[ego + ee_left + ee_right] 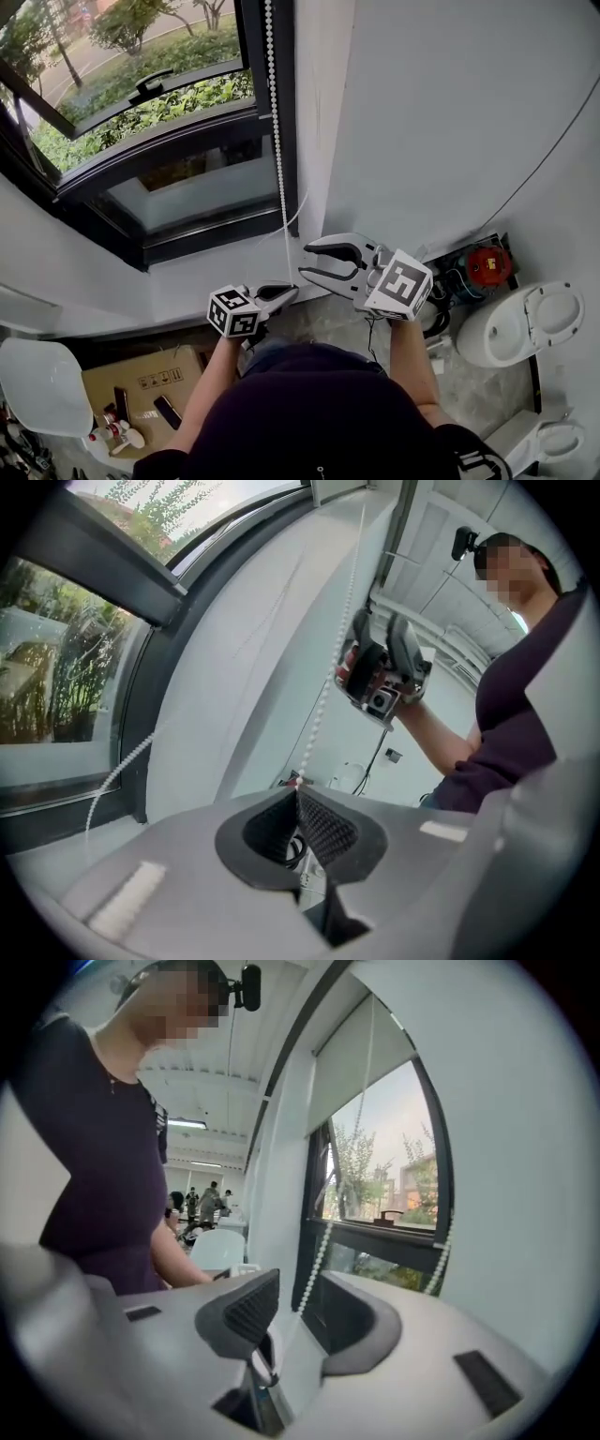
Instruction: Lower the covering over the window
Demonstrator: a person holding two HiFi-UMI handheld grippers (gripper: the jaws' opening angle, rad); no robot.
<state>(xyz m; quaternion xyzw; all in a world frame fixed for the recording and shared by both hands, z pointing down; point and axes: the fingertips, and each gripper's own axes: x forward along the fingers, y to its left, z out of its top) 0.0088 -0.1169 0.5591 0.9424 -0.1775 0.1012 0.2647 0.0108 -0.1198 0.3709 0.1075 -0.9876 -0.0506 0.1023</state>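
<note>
— Now, what is the state of the covering?
— The blind is a smooth, flat white sheet. In the right gripper view it covers only the top band of the window, and the glass below it is bare. The window frame is matte black with straight bars and carries a black lever handle.

— And the control cord?
— The bead chain is a line of small round white beads. It hangs straight down the right side of the frame, next to the plain white wall.

— Left gripper?
— The left gripper has grey moulded fingers with black ribbed pads. The fingers are clenched on the bead chain at its lower end, and the chain rises in a straight line from the tips.

— Right gripper?
— The right gripper is of the same build, and its fingers are released and spread wide. It sits higher than the left gripper, just beside the chain. In the right gripper view the beads show through the gap ahead of the pads without touching them.
</note>
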